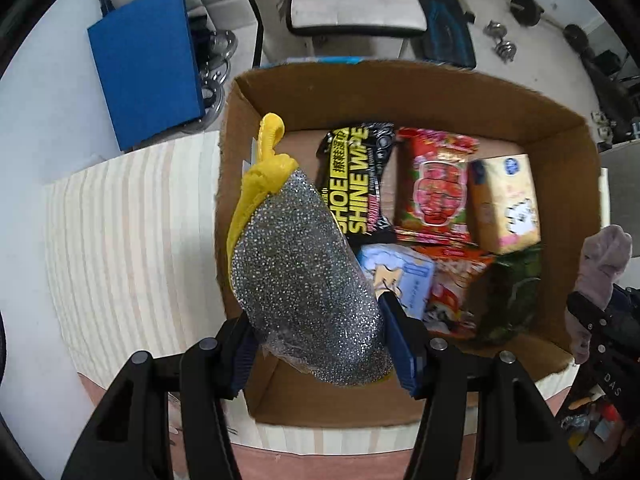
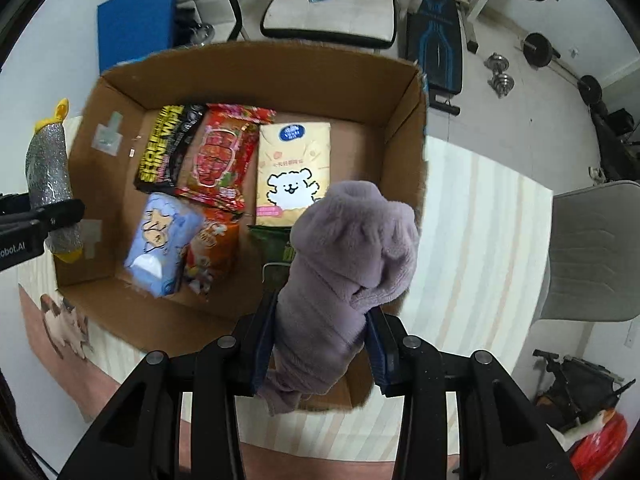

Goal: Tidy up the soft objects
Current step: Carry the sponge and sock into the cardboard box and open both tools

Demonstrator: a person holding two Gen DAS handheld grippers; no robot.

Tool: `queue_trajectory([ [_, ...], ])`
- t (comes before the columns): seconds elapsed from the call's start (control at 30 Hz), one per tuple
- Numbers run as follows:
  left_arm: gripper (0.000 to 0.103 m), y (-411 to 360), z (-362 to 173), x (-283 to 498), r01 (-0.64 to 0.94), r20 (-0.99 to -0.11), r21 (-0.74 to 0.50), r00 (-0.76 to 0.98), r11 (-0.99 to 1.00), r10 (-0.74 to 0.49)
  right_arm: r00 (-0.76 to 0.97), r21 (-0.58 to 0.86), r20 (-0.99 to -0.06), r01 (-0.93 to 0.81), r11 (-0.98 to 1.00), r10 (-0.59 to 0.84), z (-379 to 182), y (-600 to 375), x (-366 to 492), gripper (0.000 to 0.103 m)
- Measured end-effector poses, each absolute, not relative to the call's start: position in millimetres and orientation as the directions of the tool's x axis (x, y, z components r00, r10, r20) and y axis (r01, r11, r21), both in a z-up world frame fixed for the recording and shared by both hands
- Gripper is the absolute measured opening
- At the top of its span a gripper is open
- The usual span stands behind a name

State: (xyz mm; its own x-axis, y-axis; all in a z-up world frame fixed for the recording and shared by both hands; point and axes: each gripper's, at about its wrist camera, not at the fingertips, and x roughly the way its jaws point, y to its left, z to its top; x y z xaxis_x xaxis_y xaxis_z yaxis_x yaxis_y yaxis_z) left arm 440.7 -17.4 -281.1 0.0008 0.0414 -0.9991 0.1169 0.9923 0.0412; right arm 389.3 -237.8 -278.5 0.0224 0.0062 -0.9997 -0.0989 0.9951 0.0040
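Observation:
My left gripper (image 1: 320, 344) is shut on a silver glitter scrubbing sponge with a yellow back and loop (image 1: 304, 264), held above the left wall of an open cardboard box (image 1: 400, 88). It also shows at the left of the right wrist view (image 2: 50, 176). My right gripper (image 2: 320, 344) is shut on a fuzzy purple cloth (image 2: 348, 256), held above the box's near right corner (image 2: 404, 92). The cloth shows at the right edge of the left wrist view (image 1: 600, 264).
The box holds several soft packets: a black shoe shine wipe pack (image 1: 356, 180), a red snack bag (image 1: 436, 188), a yellow tissue pack (image 2: 294, 168), a light blue pack (image 2: 160, 240). The box sits on a striped table (image 1: 128, 240). Chairs and dumbbells are beyond.

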Motion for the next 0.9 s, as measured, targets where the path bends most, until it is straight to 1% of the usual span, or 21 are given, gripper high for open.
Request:
queue_trajectory([
  [0.2,0.055,-14.0,-308.8,452.9,0.118,-0.994,0.082,-0.064,0.99,0.09,-0.009,-0.037,-0.999,-0.113,0.993,-0.038,-307.2,-236.9,400.8,0.043],
  [0.27,0.057,-13.9,-315.0,454.8,0.124,-0.992,0.091,-0.078,0.988,0.101,-0.019,-0.051,-0.998,-0.114,0.992,-0.053,-315.1,-239.2,404.1,0.043],
  [0.37,0.057,-14.5,-322.7,454.9,0.131,-0.99,0.076,-0.108,0.988,0.091,-0.025,-0.069,-0.997,-0.123,0.99,-0.073,-324.1,-239.4,408.8,0.044],
  [0.43,0.057,-12.9,-322.3,452.8,0.121,-0.991,0.057,-0.117,0.991,0.071,-0.039,-0.066,-0.997,-0.13,0.989,-0.072,-327.4,-239.0,411.3,0.049],
  [0.47,0.059,-11.7,-322.0,453.3,0.112,-0.992,0.042,-0.117,0.993,0.055,-0.036,-0.064,-0.997,-0.128,0.99,-0.069,-326.8,-238.2,411.7,0.054],
  [0.5,0.062,-10.6,-320.6,453.0,0.104,-0.993,0.026,-0.11,0.994,0.038,-0.031,-0.065,-0.997,-0.132,0.989,-0.07,-325.7,-237.1,411.6,0.063],
  [0.53,0.07,-8.9,-318.7,452.7,0.099,-0.993,0.014,-0.114,0.995,0.026,-0.027,-0.068,-0.997,-0.134,0.989,-0.072,-324.6,-235.7,411.8,0.069],
  [0.57,0.079,-8.4,-315.9,452.0,0.099,-0.994,0.01,-0.106,0.995,0.021,-0.023,-0.064,-0.997,-0.131,0.989,-0.068,-323.2,-234.8,411.6,0.073],
  [0.7,0.088,-8.2,-301.7,446.9,0.106,-0.998,0.012,-0.066,0.994,0.019,-0.008,-0.069,-0.997,-0.122,0.99,-0.071,-317.5,-231.0,410.8,0.073],
  [0.73,0.098,-8.2,-298.2,445.5,0.106,-0.998,0.006,-0.058,0.994,0.012,-0.008,-0.062,-0.998,-0.113,0.992,-0.064,-316.2,-230.8,410.2,0.074],
  [0.77,0.101,-7.6,-294.6,443.4,0.103,-0.999,0.005,-0.049,0.995,0.01,-0.007,-0.063,-0.998,-0.108,0.992,-0.064,-314.9,-231.1,409.4,0.076],
  [0.8,0.101,-6.6,-292.3,441.3,0.098,-0.999,0.006,-0.045,0.995,0.01,-0.003,-0.059,-0.998,-0.101,0.993,-0.06,-313.7,-231.3,408.4,0.086],
  [0.9,0.101,-2.2,-286.0,434.5,0.081,-0.999,-0.01,-0.039,0.997,-0.007,0.003,-0.026,-1.0,-0.076,0.997,-0.026,-310.5,-230.4,404.3,0.097],
])
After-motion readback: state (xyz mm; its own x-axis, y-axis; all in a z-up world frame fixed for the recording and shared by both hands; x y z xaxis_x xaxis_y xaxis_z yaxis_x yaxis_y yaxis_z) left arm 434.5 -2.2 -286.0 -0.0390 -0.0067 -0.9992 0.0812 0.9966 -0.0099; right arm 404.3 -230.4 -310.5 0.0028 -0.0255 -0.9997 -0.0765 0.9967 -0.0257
